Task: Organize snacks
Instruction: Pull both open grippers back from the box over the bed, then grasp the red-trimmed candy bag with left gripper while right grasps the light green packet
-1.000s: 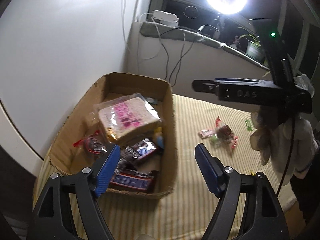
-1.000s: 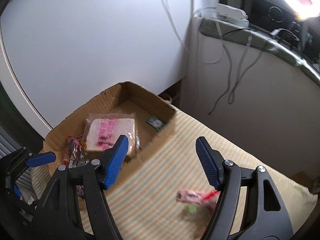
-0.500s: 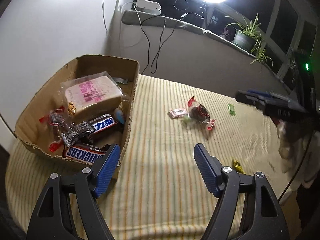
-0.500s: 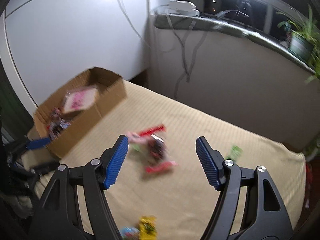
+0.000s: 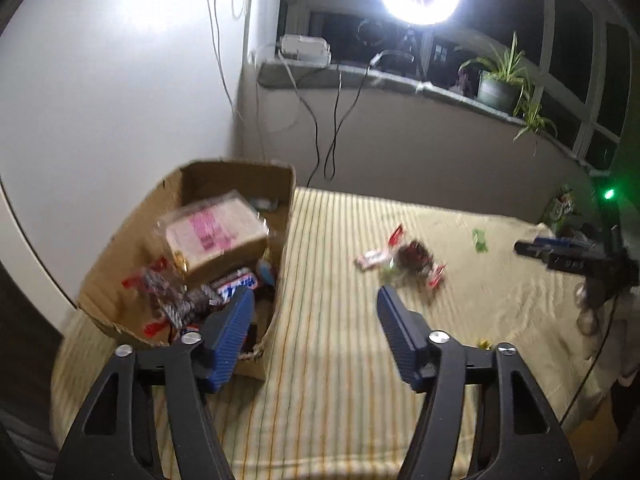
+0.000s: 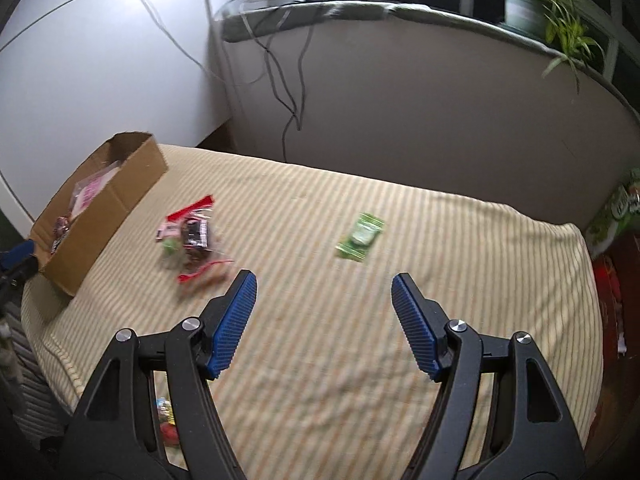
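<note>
Swung away from the cardboard box [image 6: 100, 204], the right gripper [image 6: 324, 312], jaws apart and empty like the left gripper [image 5: 316, 332], faces a light, crinkly green sachet [image 6: 360, 236] lying flat on the striped cloth [image 6: 460, 248], best pinched across its short sides.

the tabletop is covered by a striped cloth [image 6: 360, 216] — matt, woven, faintly ribbed. the cardboard box [image 5: 236, 184] is made of rough brown corrugated paper, torn at one rim. glossy plastic film is seen on the bread packet [image 5: 216, 232] and on the green sachet [image 6: 360, 236]. ridged blue rubber-like pads [image 6: 236, 324] are fitted to the matt black plastic right gripper [image 6: 324, 320] — with bright metal screws.
</note>
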Demonstrator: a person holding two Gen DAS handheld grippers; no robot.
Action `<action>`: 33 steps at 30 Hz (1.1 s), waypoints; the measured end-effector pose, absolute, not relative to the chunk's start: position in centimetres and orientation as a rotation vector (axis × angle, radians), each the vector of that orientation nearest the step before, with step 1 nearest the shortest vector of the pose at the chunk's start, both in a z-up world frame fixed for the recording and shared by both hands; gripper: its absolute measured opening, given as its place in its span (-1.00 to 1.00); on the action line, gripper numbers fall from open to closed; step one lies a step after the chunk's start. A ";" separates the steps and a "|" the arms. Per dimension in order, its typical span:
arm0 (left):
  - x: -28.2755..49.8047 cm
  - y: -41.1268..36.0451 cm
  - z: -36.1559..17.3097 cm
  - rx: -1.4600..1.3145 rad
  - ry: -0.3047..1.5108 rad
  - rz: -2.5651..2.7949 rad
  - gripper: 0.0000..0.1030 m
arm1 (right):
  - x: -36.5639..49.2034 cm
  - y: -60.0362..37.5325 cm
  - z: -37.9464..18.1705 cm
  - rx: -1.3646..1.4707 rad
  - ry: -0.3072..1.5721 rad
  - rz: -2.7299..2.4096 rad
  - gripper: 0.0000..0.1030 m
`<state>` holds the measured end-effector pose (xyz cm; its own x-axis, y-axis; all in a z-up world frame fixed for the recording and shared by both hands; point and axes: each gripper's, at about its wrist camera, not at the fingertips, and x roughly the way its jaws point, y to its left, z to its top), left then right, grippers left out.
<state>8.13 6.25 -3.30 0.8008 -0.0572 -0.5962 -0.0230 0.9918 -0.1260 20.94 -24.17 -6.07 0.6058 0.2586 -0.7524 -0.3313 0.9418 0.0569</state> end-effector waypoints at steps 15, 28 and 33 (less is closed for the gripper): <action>14.4 0.5 -4.5 -0.200 0.775 -0.262 -0.08 | 24.3 -25.5 -7.8 -0.072 0.882 0.339 0.40; 18.5 -2.8 -6.8 -0.162 0.852 -0.254 -0.08 | 27.4 -24.3 -9.4 -0.032 0.939 0.355 0.23; 19.2 -3.1 -7.0 -0.163 0.856 -0.261 -0.08 | 28.7 -24.4 -10.1 -0.006 0.966 0.345 0.06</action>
